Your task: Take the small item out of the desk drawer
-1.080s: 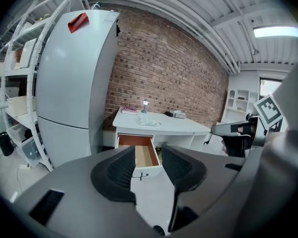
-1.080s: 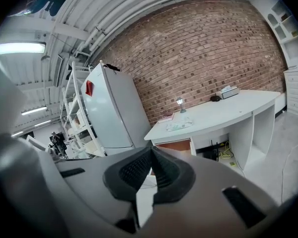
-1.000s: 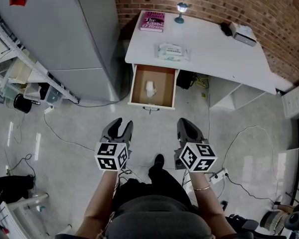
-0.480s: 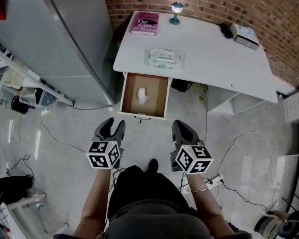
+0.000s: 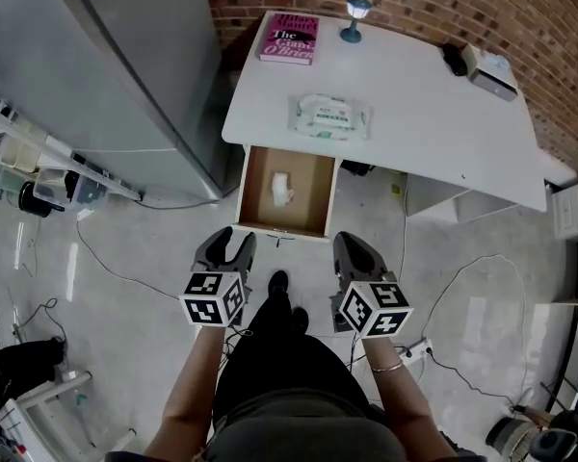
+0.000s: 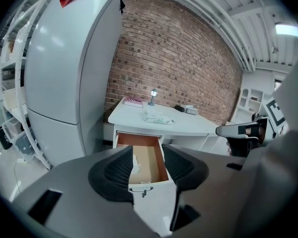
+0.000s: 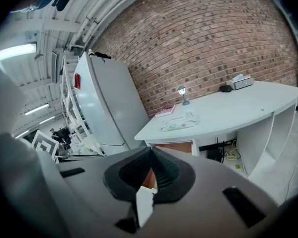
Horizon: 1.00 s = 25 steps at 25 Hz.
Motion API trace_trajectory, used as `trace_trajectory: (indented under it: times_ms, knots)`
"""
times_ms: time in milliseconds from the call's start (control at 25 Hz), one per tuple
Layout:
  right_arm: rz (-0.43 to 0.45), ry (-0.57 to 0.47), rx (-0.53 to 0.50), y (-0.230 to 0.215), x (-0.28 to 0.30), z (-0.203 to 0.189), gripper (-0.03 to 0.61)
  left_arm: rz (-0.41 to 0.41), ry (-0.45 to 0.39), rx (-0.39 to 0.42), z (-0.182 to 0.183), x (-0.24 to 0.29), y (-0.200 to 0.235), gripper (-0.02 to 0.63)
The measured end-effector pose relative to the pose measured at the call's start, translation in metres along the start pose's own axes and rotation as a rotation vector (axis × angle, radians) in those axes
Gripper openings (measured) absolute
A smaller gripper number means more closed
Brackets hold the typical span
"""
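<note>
Drawer (image 5: 314, 198): pulled wide out from under the front edge of the surface (image 5: 433, 114), near its left end; brown inside, white front panel facing the person.
In the drawer: one small white item (image 5: 282, 189), lying about mid-floor and clear of all four walls; the rest of the floor is bare wood.
Left gripper (image 5: 235, 242): released, and its jaws have just been spreading wider. Nothing sits between them; the open drawer shows through the gap. It hangs over the floor, short of the drawer's front left corner.
Right gripper (image 5: 356, 245): clenched, tips meeting, nothing held. It is over the floor, just off the drawer's front right corner.
Top of the surface: a pack of wipes (image 5: 329, 115) near the front edge, right above the drawer. A pink book (image 5: 289, 38) lies at the back left corner, with a small lamp (image 5: 356, 17) beside it. A white box (image 5: 491, 70) and a dark object (image 5: 455, 61) sit at the back right.
Left of the surface: a tall grey fridge (image 5: 125, 65).
</note>
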State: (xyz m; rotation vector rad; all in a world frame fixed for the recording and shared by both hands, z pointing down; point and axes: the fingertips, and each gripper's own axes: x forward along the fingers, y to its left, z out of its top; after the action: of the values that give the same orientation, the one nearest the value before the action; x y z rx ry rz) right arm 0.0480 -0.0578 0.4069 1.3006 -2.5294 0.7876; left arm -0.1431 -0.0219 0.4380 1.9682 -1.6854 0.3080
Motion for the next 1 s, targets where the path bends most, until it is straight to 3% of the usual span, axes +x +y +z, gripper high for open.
trace_trajectory:
  times_ms: [640, 1000]
  knots:
    - [-0.108, 0.029, 0.093, -0.036, 0.066, 0.001, 0.006, -0.077, 0.151, 0.064, 0.008, 0.118, 0.017, 0.204]
    - [-0.152, 0.047, 0.149, -0.059, 0.091, -0.016, 0.006, -0.124, 0.256, 0.13, -0.017, 0.18, 0.018, 0.202]
